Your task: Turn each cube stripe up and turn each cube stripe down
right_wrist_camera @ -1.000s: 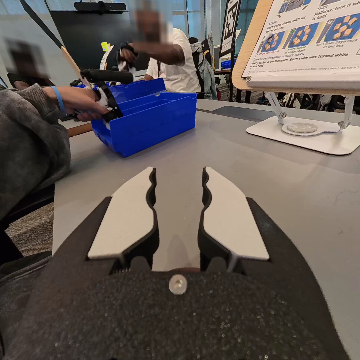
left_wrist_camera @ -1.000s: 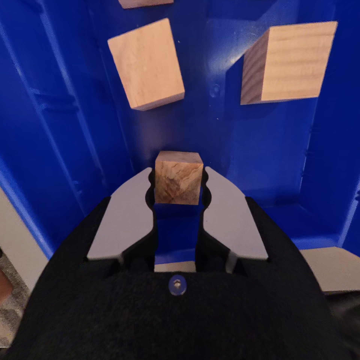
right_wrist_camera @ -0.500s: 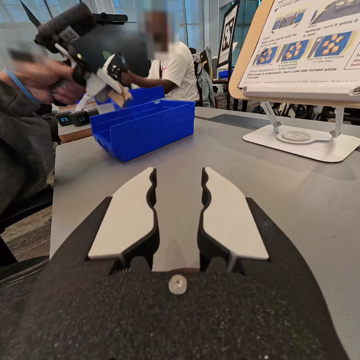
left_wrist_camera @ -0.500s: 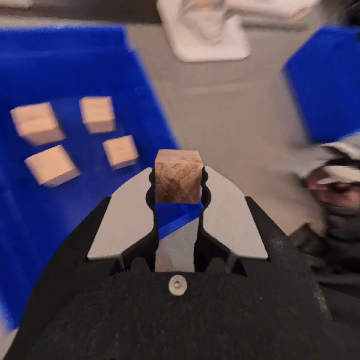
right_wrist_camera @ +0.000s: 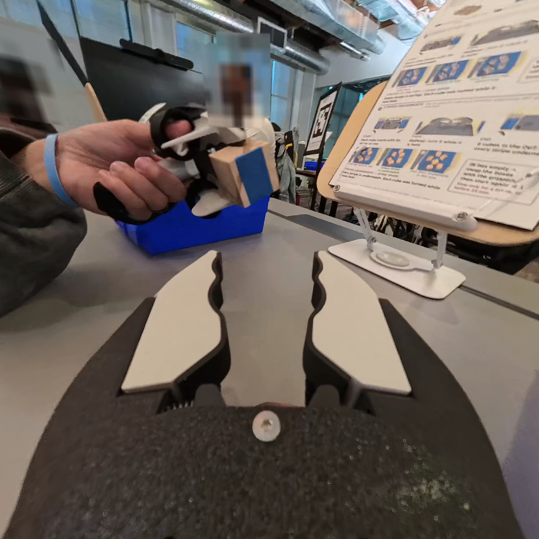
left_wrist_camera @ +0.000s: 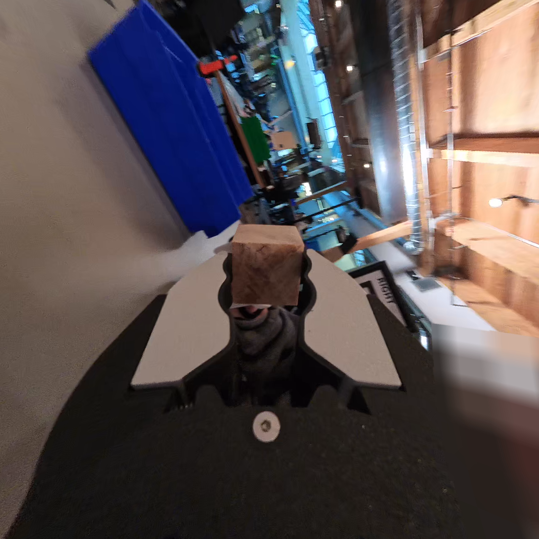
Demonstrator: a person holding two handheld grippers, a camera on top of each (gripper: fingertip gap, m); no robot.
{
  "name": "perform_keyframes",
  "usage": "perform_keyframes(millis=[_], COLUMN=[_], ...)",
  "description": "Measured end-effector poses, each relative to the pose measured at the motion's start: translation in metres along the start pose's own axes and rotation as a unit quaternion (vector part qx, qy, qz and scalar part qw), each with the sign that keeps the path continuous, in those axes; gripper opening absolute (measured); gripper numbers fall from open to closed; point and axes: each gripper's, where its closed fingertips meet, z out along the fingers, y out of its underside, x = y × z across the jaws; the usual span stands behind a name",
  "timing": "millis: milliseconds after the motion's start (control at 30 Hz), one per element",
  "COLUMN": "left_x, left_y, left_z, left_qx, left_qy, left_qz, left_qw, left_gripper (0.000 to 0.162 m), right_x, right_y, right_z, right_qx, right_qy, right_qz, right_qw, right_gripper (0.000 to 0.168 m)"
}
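Here the grey surface holds a blue bin and, to its right, a white stand with a picture sheet. The left gripper is up in the air over the bin, rolled on its side, its jaws pinching a wooden cube. The cube's blue stripe faces sideways, toward the right gripper, so it probably needs more turning. That one hangs low over the surface, jaws spread and holding nothing. Nothing blocks the way down into the bin.

An instruction sheet leans on a white stand on the grey table.
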Motion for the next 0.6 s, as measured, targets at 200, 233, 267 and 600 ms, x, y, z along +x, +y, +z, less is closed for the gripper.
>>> perform_keyframes(millis=[200, 233, 267, 600], left_x=[0.015, 0.015, 0.015, 0.013], left_y=[0.016, 0.018, 0.018, 0.022], left_z=[0.025, 0.026, 0.027, 0.03], left_qx=[-0.024, -0.024, -0.023, -0.014], left_qy=[0.069, 0.068, 0.067, 0.063], left_qz=[-0.042, -0.042, -0.043, -0.059], left_qw=[0.996, 0.996, 0.997, 0.996], left_gripper=[0.043, 0.043, 0.043, 0.043], right_x=[-0.015, -0.012, -0.01, -0.022], right_y=[-0.025, -0.035, -0.043, -0.038], right_z=[0.017, 0.021, 0.025, 0.049], right_qx=[-0.053, -0.048, -0.041, -0.053], right_qy=[-0.149, -0.155, -0.165, -0.202], right_qz=[0.007, 0.005, -0.001, -0.036], right_qw=[0.987, 0.987, 0.986, 0.977], right_gripper=[0.07, 0.07, 0.072, 0.082])
